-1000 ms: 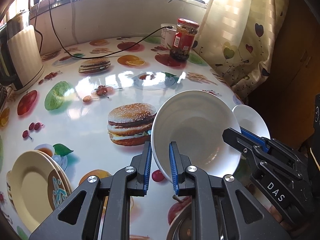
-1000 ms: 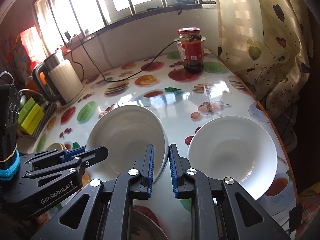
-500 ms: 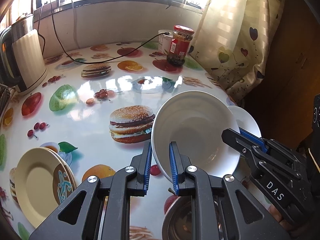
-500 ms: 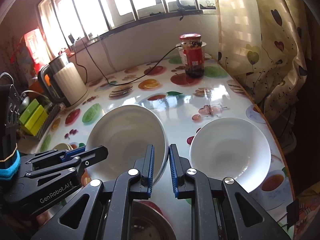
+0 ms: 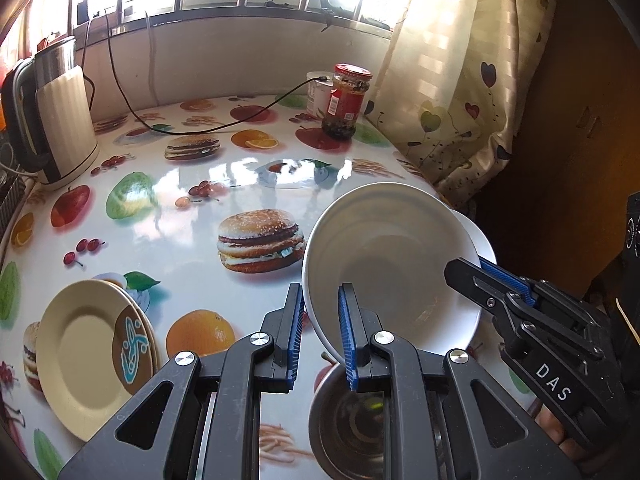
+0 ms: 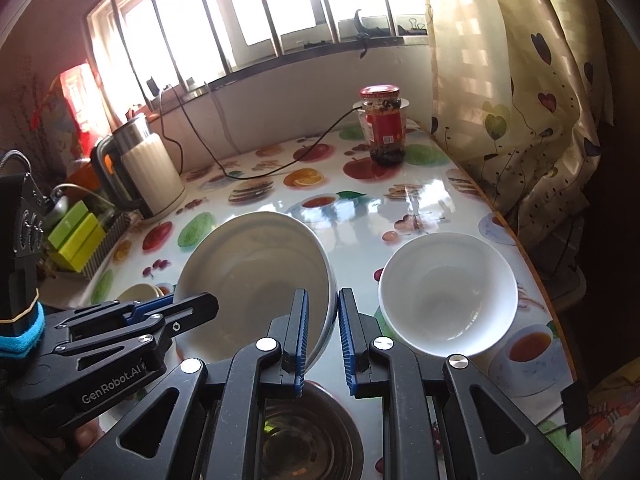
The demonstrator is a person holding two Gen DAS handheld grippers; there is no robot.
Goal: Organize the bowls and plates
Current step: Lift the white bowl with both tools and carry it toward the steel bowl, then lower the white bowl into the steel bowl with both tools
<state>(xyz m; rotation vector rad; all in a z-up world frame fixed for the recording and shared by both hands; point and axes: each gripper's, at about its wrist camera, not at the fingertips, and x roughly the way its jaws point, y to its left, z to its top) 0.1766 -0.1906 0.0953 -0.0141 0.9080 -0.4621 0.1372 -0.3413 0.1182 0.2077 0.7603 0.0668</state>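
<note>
Both grippers clamp one white bowl [image 5: 390,264] by its rim, tilted, off the counter [image 5: 168,208]: left gripper [image 5: 318,332] jaws narrow on the near-left rim, right gripper [image 6: 322,338] jaws narrow on the right rim. Second white bowl [image 6: 446,292] sits just right of the right jaws, so right side is nearer. Steel bowl [image 6: 308,436] lies below both jaws. Only the left view shows the yellow plates [image 5: 88,356].

Shiny smooth white bowl [image 5: 392,256], shiny metal bowl [image 5: 352,420] just under it, glossy tablecloth [image 5: 168,216], soft cloth curtain [image 5: 448,92] beyond.
</note>
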